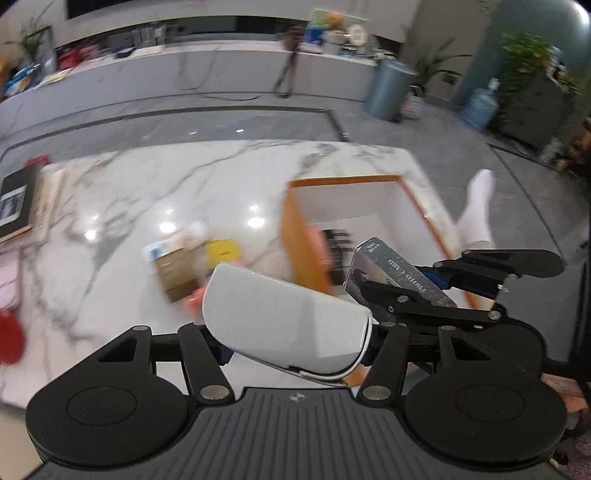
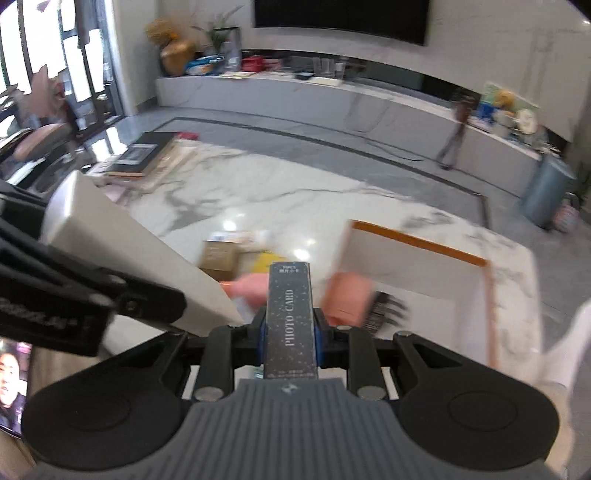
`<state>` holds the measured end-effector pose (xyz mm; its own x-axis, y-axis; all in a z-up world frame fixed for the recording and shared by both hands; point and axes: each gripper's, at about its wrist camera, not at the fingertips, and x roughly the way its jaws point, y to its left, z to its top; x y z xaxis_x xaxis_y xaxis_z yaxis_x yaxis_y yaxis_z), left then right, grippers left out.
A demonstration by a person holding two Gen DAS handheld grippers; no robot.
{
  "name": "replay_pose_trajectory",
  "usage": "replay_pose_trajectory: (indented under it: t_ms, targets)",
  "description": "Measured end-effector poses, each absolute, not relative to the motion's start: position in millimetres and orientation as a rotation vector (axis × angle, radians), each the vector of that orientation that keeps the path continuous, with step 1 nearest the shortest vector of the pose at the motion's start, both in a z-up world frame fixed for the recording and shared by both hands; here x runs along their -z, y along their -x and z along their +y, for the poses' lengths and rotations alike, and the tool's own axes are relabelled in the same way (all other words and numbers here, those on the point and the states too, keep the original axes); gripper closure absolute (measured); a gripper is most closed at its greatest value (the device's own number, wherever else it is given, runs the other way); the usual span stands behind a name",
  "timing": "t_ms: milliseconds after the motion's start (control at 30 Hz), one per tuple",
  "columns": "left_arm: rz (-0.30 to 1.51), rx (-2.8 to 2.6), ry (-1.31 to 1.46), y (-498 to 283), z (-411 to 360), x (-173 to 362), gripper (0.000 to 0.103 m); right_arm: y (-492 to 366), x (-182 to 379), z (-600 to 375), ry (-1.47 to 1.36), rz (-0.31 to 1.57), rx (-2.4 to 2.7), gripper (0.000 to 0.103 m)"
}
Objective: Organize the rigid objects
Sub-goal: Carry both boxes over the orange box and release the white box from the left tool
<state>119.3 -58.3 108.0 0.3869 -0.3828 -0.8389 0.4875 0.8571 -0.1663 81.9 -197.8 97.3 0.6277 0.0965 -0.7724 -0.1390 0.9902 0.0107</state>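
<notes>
Left wrist: left gripper (image 1: 291,328) angled down, clamping white case (image 1: 284,317).

**Premises: Domestic Living Room**

A large wall-mounted television (image 2: 341,14) hung above a long, cluttered marble media ledge (image 2: 332,96). Grey tiled floor (image 2: 295,147), potted plants (image 1: 524,55), a gold vase (image 2: 176,55) and a marble surface (image 1: 166,184) indicated a home.
</notes>
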Motion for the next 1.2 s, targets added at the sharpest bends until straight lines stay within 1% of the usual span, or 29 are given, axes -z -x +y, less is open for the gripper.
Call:
replay_pose_trajectory:
  t_ms: [333,600,767,1033,1200]
  targets:
    - [1.124,0.715,-0.242,-120,-151,-60,0.035,-62,-45,-290,-0.085,0.979,0.02,0.081]
    - [1.225,0.714,-0.314,-129,-183,-17,0.035,-76,-7,-315,-0.159,1.019,0.013,0.081]
    - [1.244,0.755,-0.464,-132,-202,1,0.035,-83,2,-332,-0.209,1.028,-0.003,0.081]
    - [1.184,0.78,-0.712,-129,-235,27,0.035,-96,12,-344,-0.265,1.054,-0.019,0.081]
    - [1.119,0.829,-0.774,-125,-252,37,0.035,-102,11,-350,-0.281,1.057,-0.027,0.081]
